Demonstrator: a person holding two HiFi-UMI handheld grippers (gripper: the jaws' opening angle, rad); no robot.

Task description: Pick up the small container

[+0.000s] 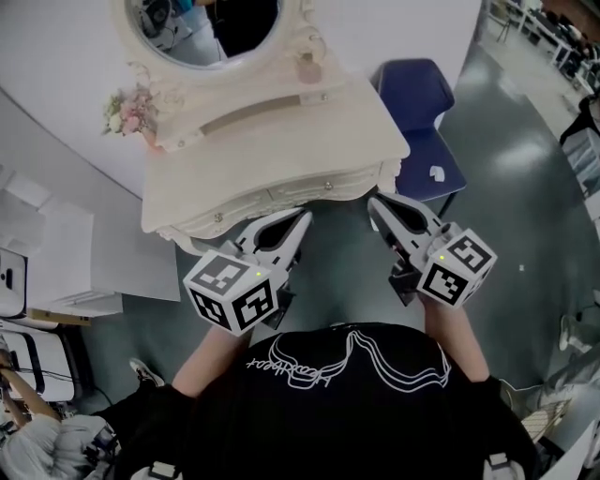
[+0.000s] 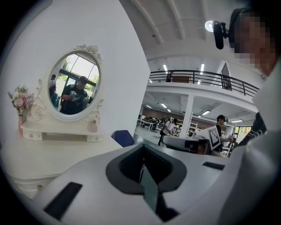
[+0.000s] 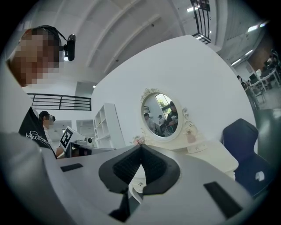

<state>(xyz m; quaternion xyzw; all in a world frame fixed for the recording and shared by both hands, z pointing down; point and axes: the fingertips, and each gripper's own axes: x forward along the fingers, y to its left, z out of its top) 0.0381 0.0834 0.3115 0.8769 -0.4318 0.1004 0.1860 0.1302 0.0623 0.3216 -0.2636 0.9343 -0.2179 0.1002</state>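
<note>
A small pinkish container (image 1: 308, 67) stands on the raised shelf of a white vanity table (image 1: 281, 159), just right of the oval mirror (image 1: 211, 28). It also shows in the left gripper view as the container (image 2: 92, 127) and in the right gripper view as the container (image 3: 190, 136). My left gripper (image 1: 303, 216) and right gripper (image 1: 372, 201) hover side by side in front of the table's front edge, well short of the container. The jaws of the left gripper (image 2: 142, 146) and the right gripper (image 3: 140, 145) are shut with nothing in them.
A pink flower bunch (image 1: 131, 111) stands at the shelf's left end. A blue chair (image 1: 424, 122) stands right of the table, and a white shelf unit (image 1: 56, 253) is at the left. Grey floor lies around it.
</note>
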